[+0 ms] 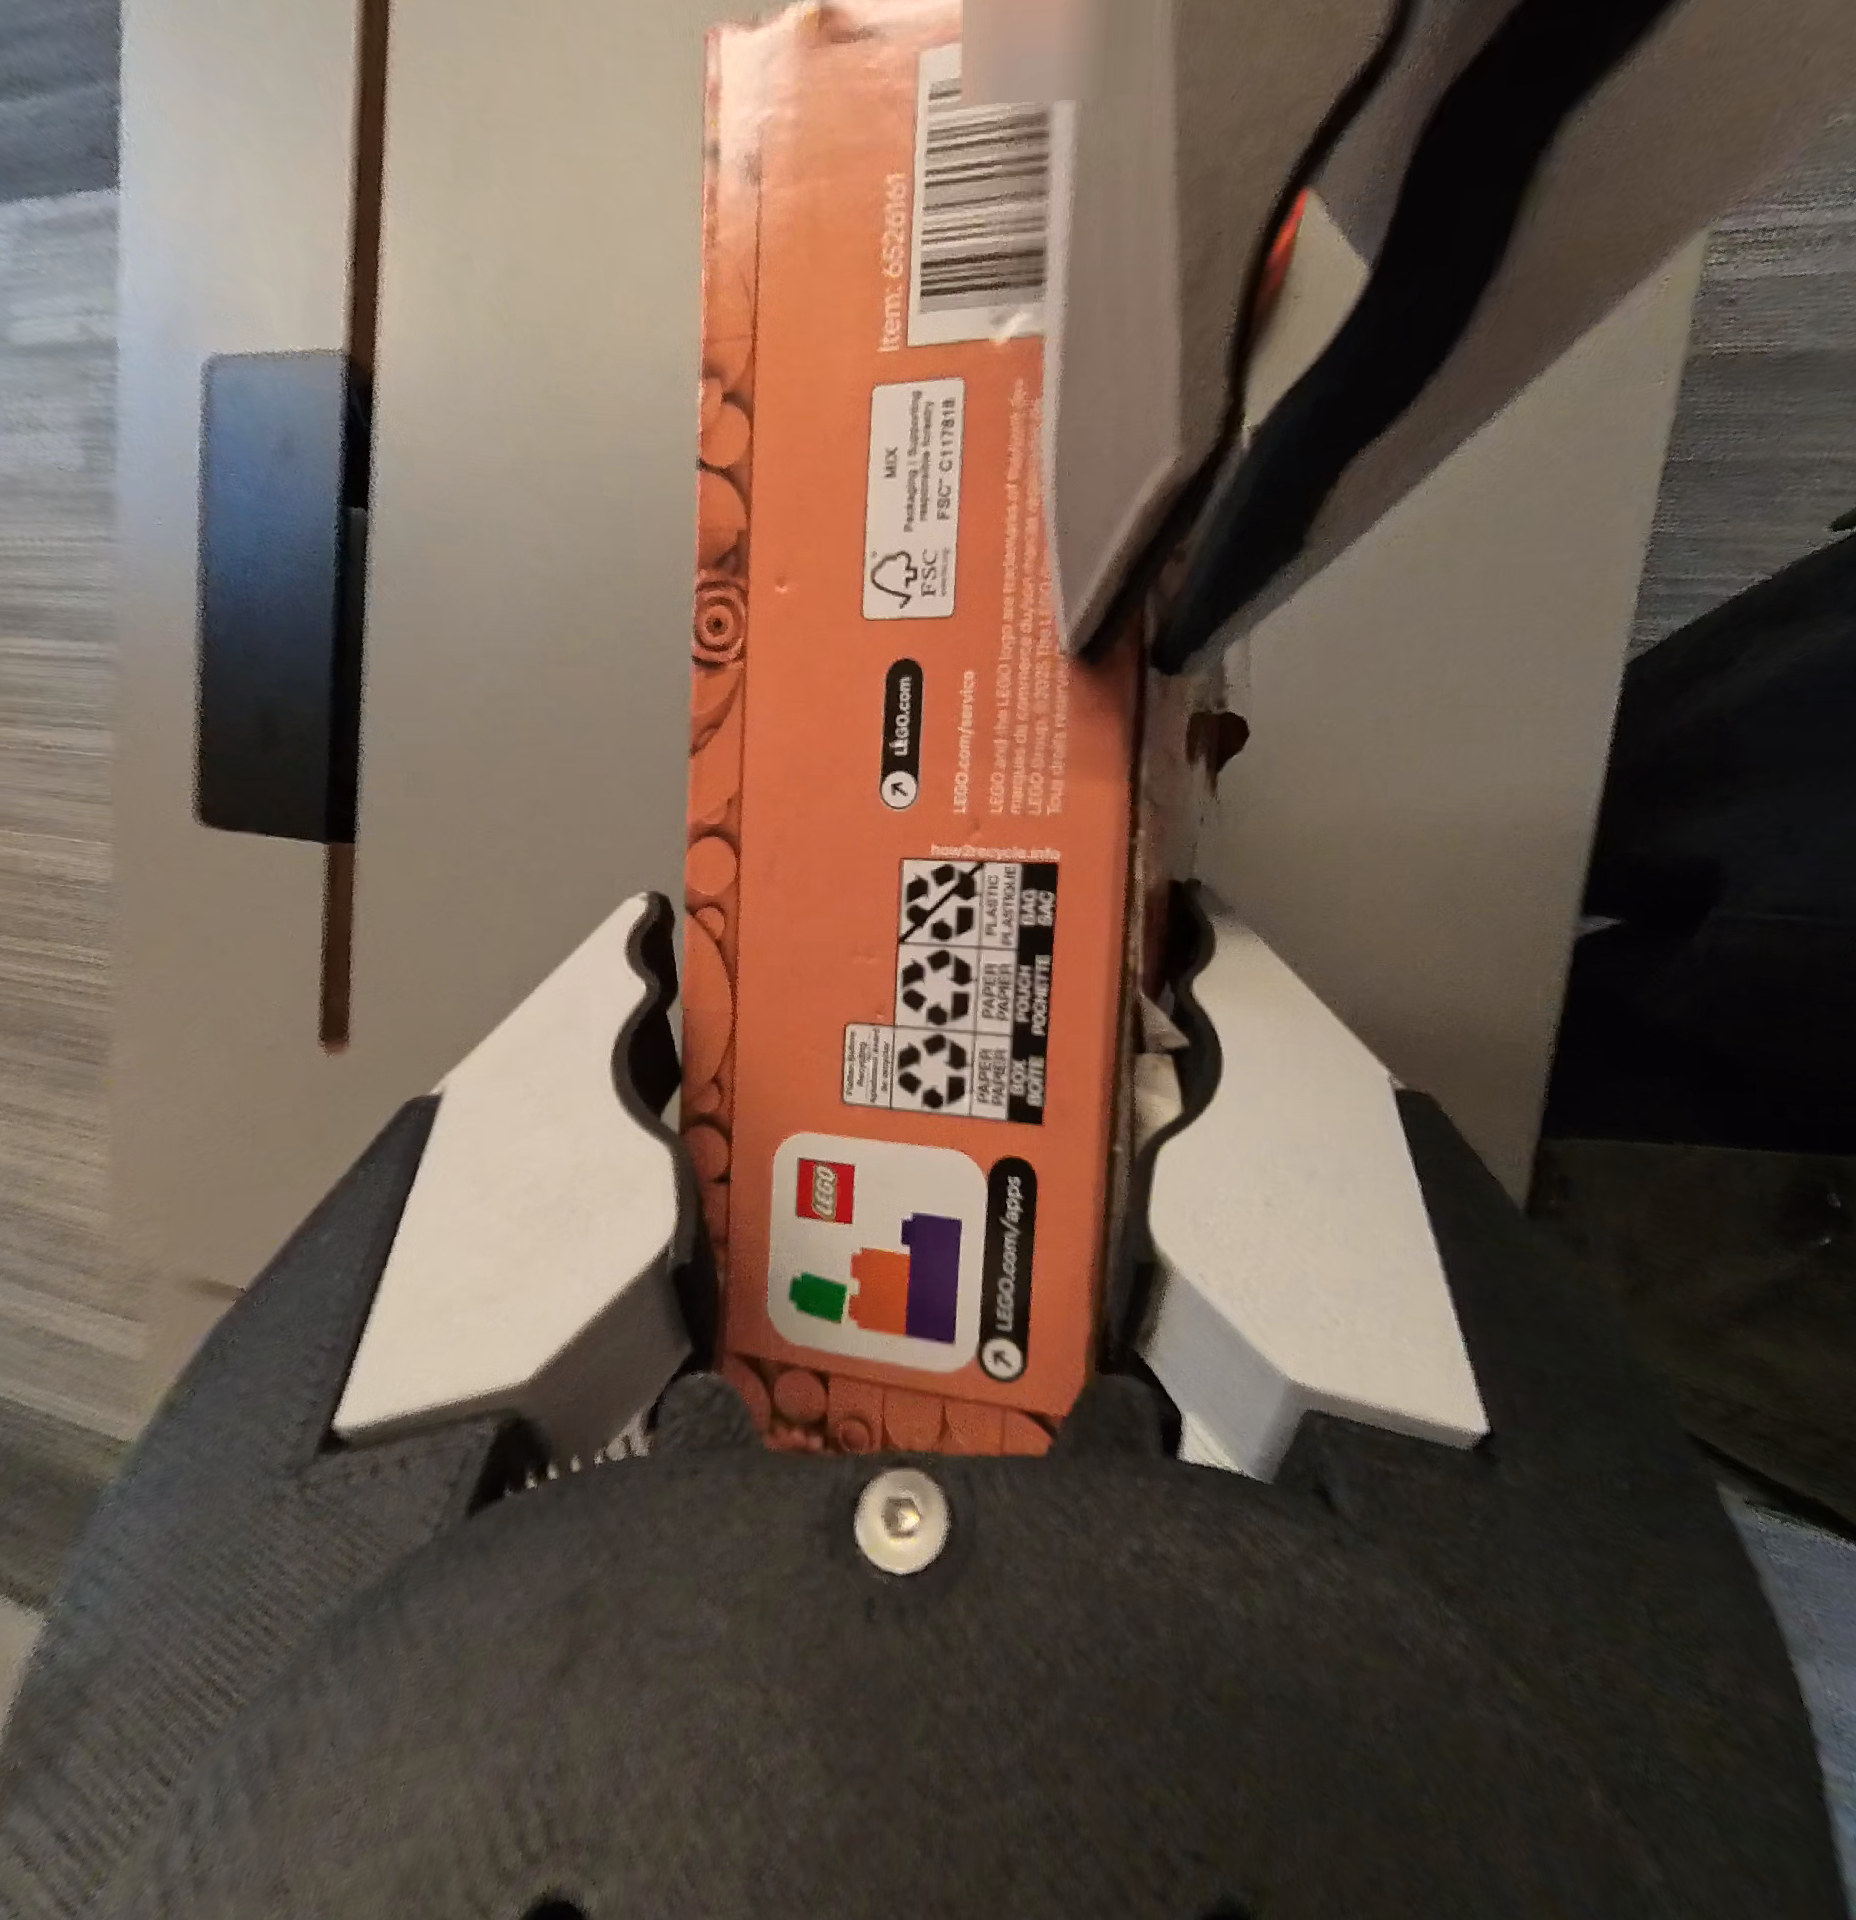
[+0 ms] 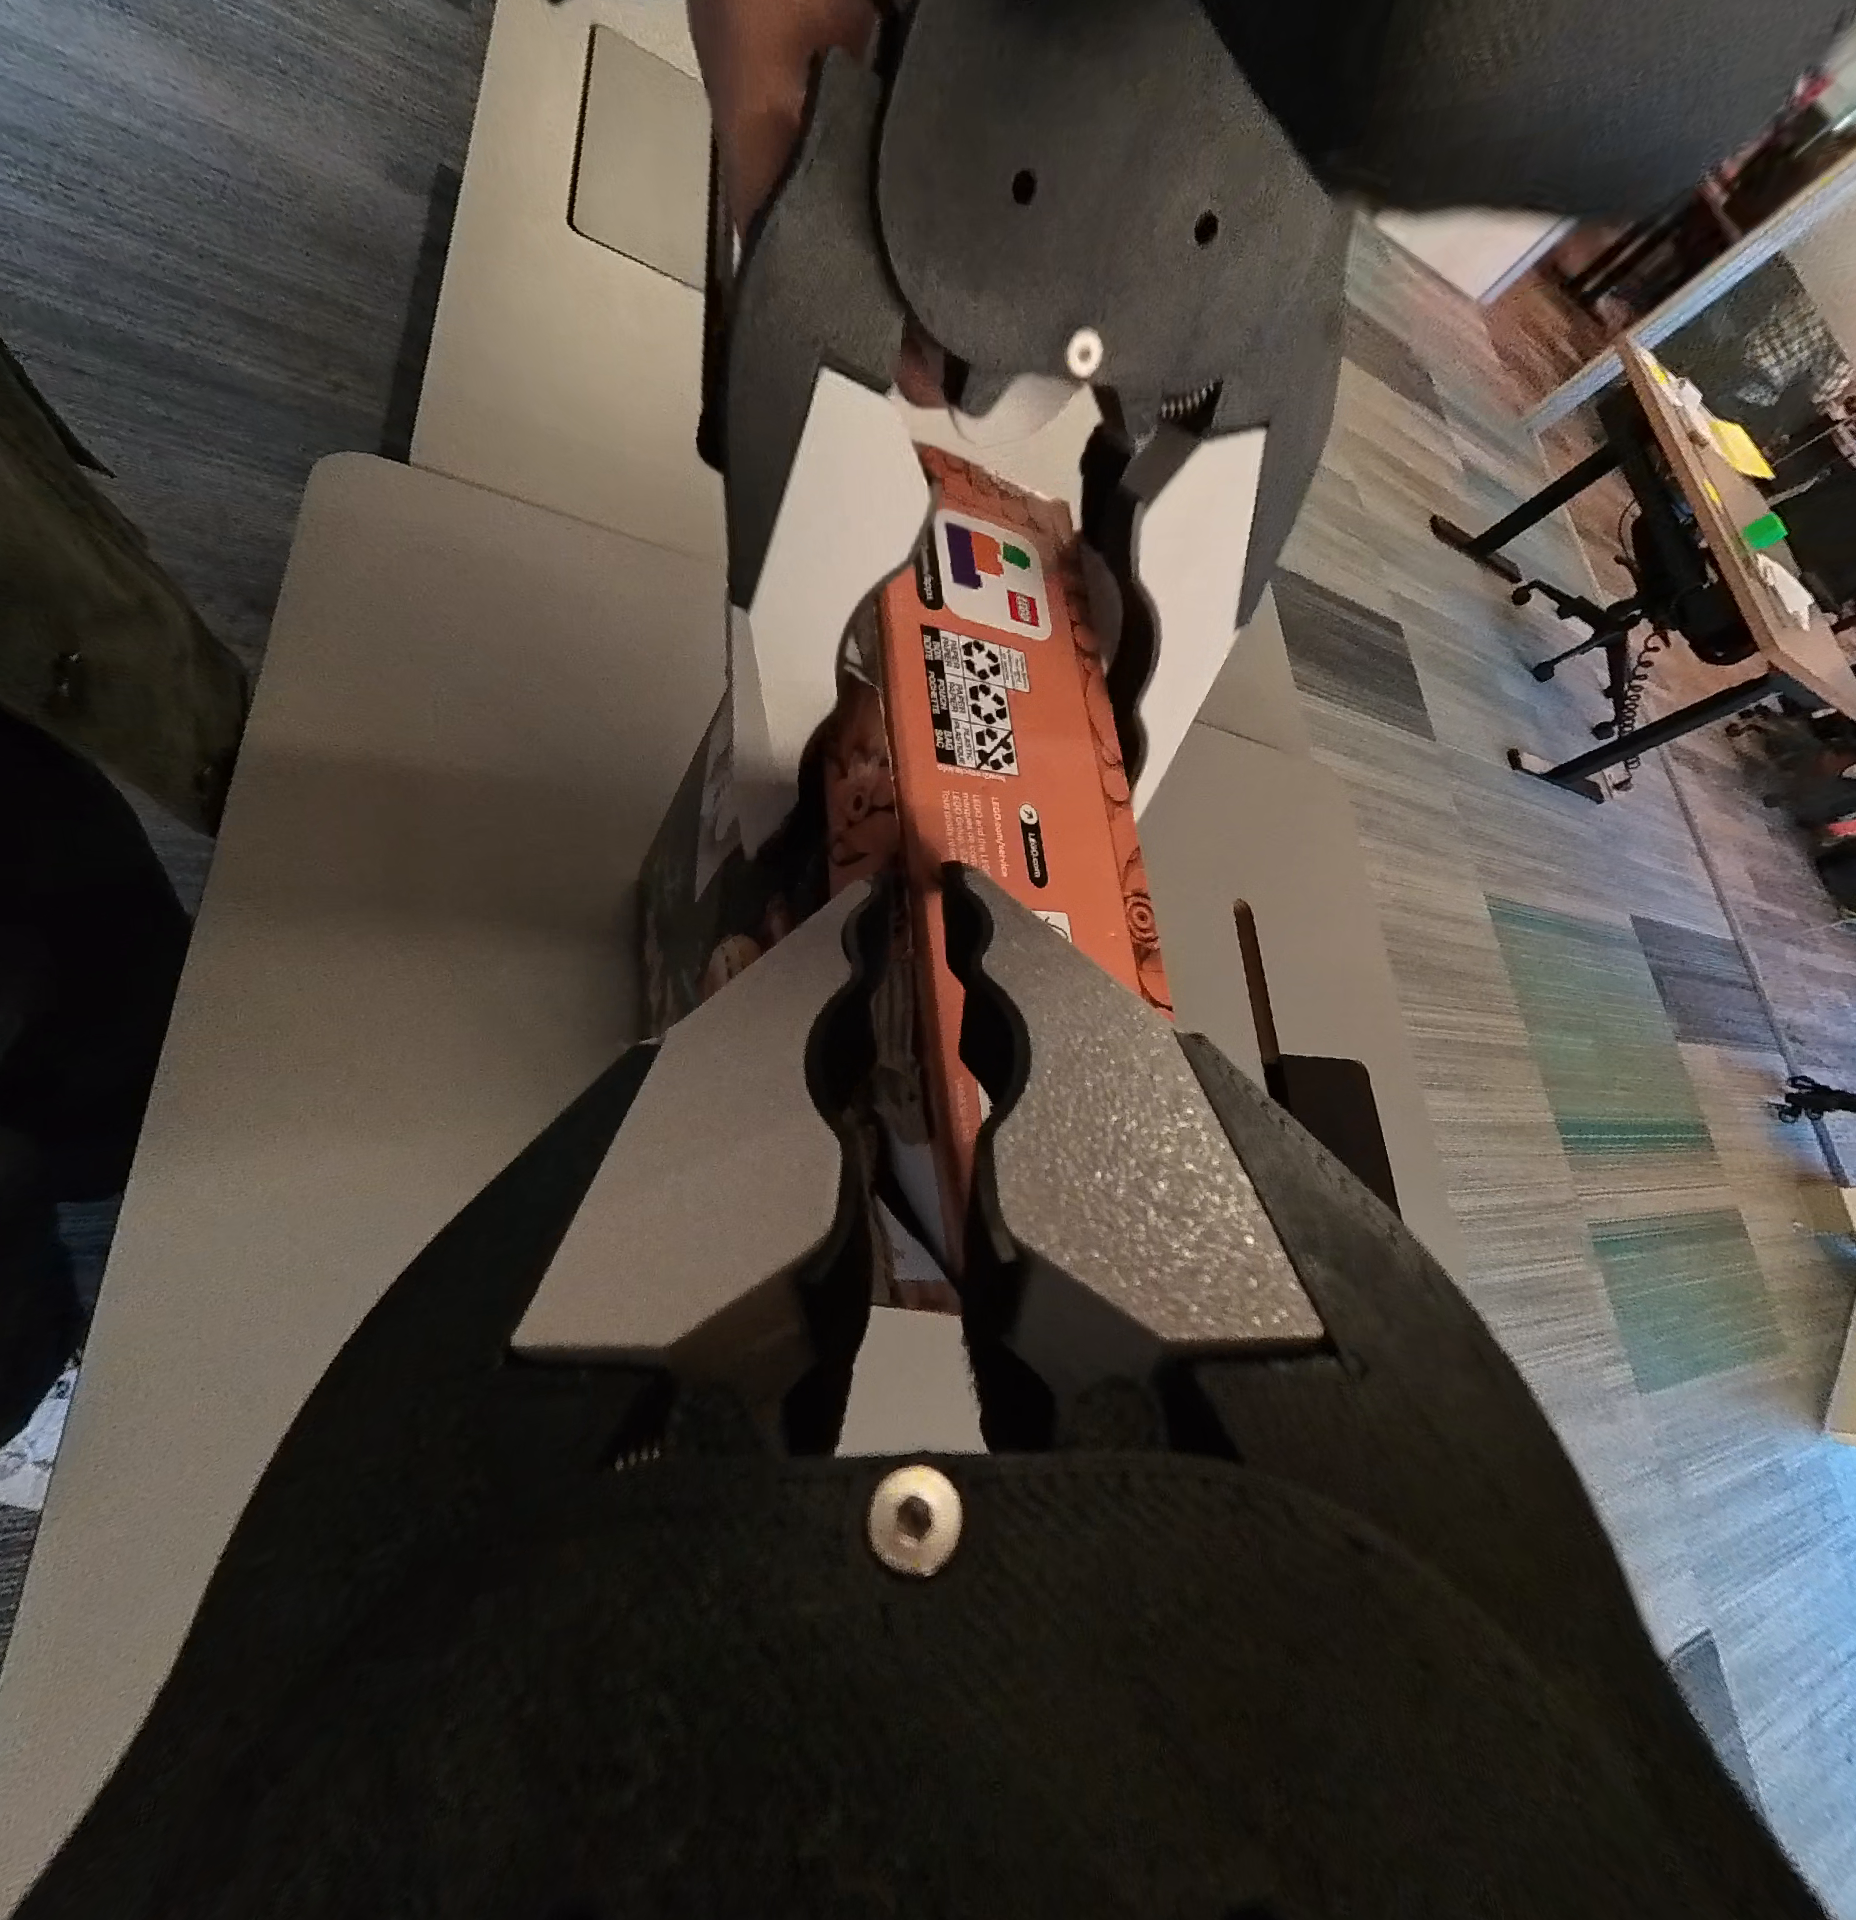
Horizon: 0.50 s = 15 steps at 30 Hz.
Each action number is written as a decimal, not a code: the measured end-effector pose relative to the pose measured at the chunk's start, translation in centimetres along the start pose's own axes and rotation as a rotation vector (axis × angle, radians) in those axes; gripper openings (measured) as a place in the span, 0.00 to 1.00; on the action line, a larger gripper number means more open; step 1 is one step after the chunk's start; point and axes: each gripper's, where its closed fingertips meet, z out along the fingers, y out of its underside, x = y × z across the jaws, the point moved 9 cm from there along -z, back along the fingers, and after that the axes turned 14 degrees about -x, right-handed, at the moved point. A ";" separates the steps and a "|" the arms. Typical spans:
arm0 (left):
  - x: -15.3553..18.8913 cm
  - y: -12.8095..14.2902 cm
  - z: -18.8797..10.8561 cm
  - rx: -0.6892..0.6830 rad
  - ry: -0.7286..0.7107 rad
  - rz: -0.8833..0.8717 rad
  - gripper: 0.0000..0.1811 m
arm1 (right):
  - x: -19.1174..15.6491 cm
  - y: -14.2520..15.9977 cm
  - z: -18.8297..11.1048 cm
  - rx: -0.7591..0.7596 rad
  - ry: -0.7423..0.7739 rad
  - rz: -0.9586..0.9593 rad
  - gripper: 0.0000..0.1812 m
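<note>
Left hand-held gripper (image 1: 924, 1039) clamps a flat orange cardboard box (image 1: 903, 727); right hand-held gripper (image 2: 919, 883) pinches its opposite edge above a grey worktop (image 2: 436, 727), beyond which only the right view shows carpet.

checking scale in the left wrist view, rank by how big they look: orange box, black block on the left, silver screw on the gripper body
1. orange box, largest.
2. black block.
3. silver screw, smallest, though it sits nearest the camera.
</note>
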 end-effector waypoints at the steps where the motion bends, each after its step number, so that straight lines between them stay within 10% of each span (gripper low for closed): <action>1: 0.2 0.0 -0.3 0.012 -0.030 0.023 0.51 | 0.1 0.0 0.0 -0.002 -0.005 0.002 0.06; 8: 0.8 0.3 -3.1 0.143 -0.188 0.016 0.47 | 0.2 0.0 0.0 0.000 -0.025 0.007 0.05; 12: 1.7 0.3 -5.4 0.369 -0.048 -0.063 0.09 | 0.2 0.1 0.0 0.005 -0.033 0.003 0.04; 15: 1.5 0.9 -4.9 0.417 0.074 -0.174 0.02 | 0.3 0.1 0.0 0.007 -0.038 0.004 0.04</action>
